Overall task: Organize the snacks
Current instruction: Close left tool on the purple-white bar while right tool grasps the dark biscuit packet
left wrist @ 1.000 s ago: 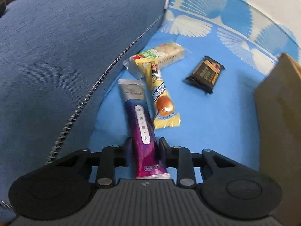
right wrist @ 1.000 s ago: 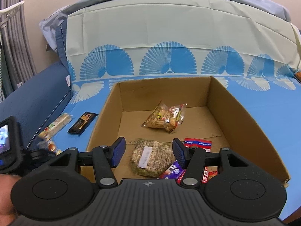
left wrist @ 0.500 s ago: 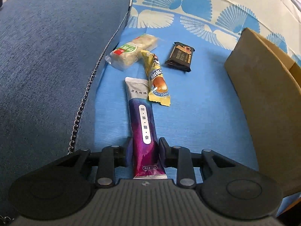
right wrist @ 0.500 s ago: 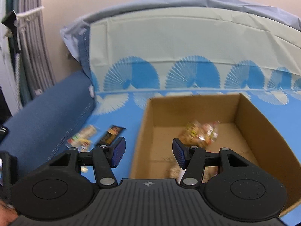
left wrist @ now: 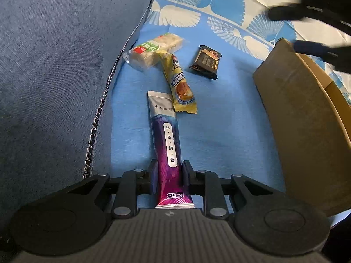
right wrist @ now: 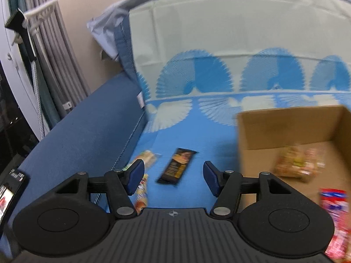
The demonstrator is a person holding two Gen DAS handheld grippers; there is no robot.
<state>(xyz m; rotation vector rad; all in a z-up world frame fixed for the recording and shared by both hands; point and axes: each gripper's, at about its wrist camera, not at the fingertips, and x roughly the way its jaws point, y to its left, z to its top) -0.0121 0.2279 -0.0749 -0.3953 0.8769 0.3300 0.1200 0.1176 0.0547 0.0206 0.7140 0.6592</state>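
Blue bedsheet with white fan-shell print (left wrist: 230,131) covers the work surface; dark blue denim-weave cushion with a zipper seam (left wrist: 54,65) runs along the left gripper's left side. Beige wall, grey corrugated hoses (right wrist: 50,65) and a pale folded cover (right wrist: 219,26) sit behind, in the right wrist view.

Left gripper (left wrist: 169,175): jaws have just been closing further, now clamped on the lower end of a long purple-and-grey foil stick pack with white label strip (left wrist: 166,135), which extends straight ahead of the fingers. Just beyond its far end: yellow wrapped snack bar (left wrist: 178,83), then a clear-wrapped pale cake with green label (left wrist: 153,50) against the cushion, and a black-and-gold wrapped bar (left wrist: 206,62) ahead to the right. Open brown cardboard box (left wrist: 296,114) stands to the right.

Right gripper (right wrist: 174,177): jaws have just been opening, wide apart, nothing between the pads. Black-and-gold bar (right wrist: 177,168) lies on the sheet ahead between the fingers, not touched. Box (right wrist: 285,127) is on its right, holding a clear bag of brown snacks (right wrist: 296,166) and red-and-white packets (right wrist: 335,219). View is motion-blurred.
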